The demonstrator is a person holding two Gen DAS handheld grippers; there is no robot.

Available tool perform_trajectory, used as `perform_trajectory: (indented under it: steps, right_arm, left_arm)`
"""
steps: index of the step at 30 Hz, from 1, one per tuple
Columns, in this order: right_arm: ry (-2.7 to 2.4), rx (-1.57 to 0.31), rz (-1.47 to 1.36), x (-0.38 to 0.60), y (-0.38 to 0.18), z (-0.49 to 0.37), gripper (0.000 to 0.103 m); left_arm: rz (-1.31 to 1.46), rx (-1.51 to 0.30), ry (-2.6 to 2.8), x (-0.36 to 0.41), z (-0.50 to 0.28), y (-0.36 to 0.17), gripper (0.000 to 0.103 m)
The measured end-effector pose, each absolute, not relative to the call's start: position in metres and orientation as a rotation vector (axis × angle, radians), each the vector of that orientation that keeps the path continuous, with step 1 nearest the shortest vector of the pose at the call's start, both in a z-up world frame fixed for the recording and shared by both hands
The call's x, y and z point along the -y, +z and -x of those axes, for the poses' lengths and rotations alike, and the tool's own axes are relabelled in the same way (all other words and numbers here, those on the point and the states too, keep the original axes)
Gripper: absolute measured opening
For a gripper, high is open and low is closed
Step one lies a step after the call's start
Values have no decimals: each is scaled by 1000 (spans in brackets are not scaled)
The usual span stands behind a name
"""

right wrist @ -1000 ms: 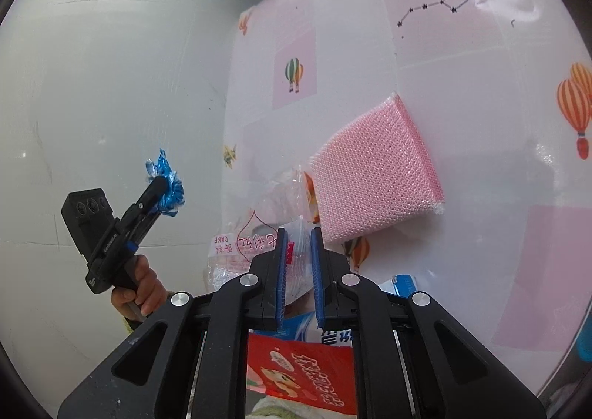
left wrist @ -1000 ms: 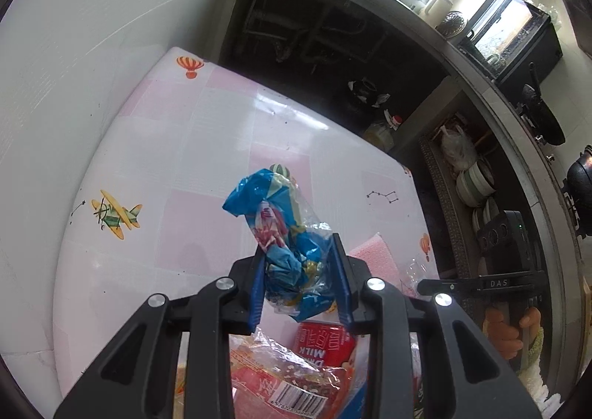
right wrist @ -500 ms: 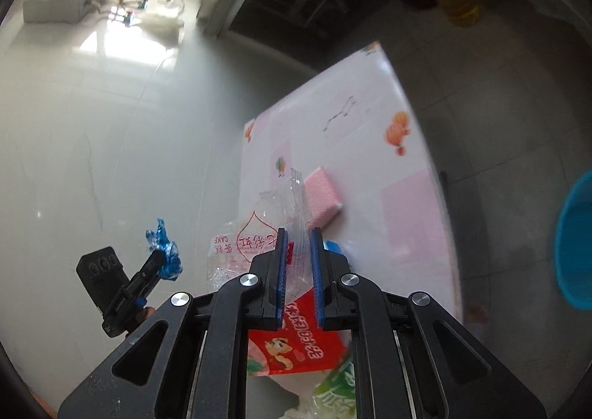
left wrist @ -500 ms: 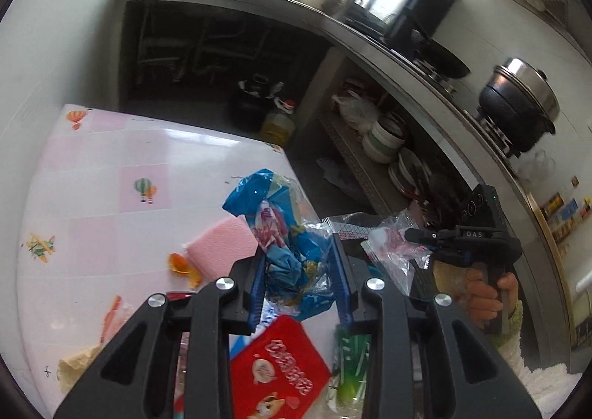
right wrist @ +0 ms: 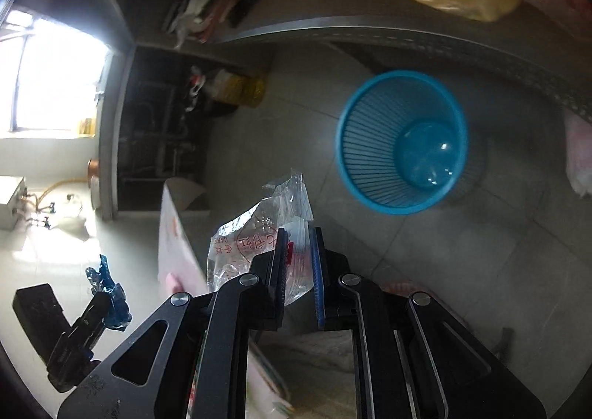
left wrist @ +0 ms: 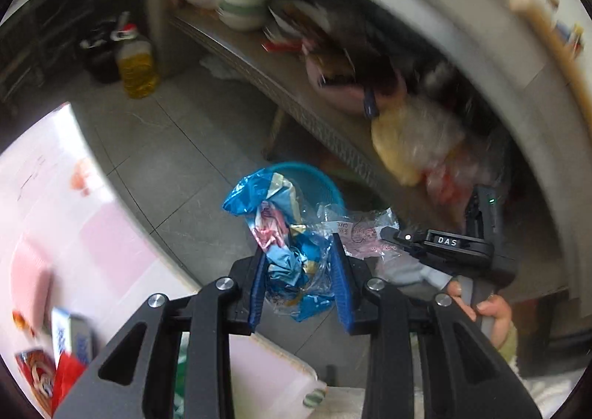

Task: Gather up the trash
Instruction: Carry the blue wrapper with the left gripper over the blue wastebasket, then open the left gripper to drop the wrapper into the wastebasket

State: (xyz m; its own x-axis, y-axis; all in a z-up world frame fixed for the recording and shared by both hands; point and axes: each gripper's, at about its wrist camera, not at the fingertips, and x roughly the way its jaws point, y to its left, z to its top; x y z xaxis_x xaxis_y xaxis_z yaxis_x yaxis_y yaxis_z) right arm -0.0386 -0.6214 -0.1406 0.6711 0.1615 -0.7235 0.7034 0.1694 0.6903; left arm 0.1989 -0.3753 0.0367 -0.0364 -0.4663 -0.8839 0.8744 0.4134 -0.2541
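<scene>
My left gripper [left wrist: 299, 252] is shut on a crumpled blue foil wrapper [left wrist: 275, 226], held over the grey floor beyond the table's edge. My right gripper [right wrist: 299, 234] is shut on a clear plastic cake bag [right wrist: 255, 237] with red print. A blue mesh waste basket [right wrist: 373, 174] stands empty on the floor, ahead and to the right in the right wrist view. In the left wrist view the basket [left wrist: 314, 182] shows partly behind the wrapper, and the right gripper [left wrist: 392, 235] with the clear bag [left wrist: 362, 230] is to the right. The left gripper [right wrist: 101, 293] appears low left in the right wrist view.
The pink-patterned table [left wrist: 74, 226] lies lower left with a pink sponge [left wrist: 29, 278] and red packets [left wrist: 40, 378] on it. A low shelf [left wrist: 296, 93] carries bowls [left wrist: 242, 4] and a yellow bag [left wrist: 410, 137]. An oil bottle [left wrist: 137, 63] stands on the floor.
Both grippers swung from over the table to over the floor, still holding their wrappers. The table slid to the left and the blue basket came into view ahead.
</scene>
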Motion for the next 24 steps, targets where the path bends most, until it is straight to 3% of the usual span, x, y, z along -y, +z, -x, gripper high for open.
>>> perform_trajectory:
  steps: [9, 10, 11, 12, 13, 16, 24]
  right_arm:
    - [-601, -857, -1422, 653, -217, 19, 16]
    - [-618, -862, -1424, 659, -226, 13, 22]
    - [-639, -851, -1432, 665, -236, 10, 30]
    - [-642, -843, -1430, 672, -246, 7, 51]
    - [-645, -847, -1427, 676, -257, 7, 60]
    - [-701, -891, -1476, 681, -284, 13, 60]
    - [-603, -924, -1394, 657, -265, 28, 61]
  left_arm:
    - [-624, -1317, -1098, 516, -177, -68, 33]
    - [-625, -1332, -1105, 523, -174, -77, 41]
    - [-622, -1346, -1097, 531, -176, -85, 55]
    - [-612, -1346, -1066, 536, -180, -92, 62]
    - [-589, -1337, -1029, 538, -188, -96, 70]
    - [-516, -1356, -968, 538, -199, -103, 74]
    - [-445, -1309, -974, 511, -210, -76, 74]
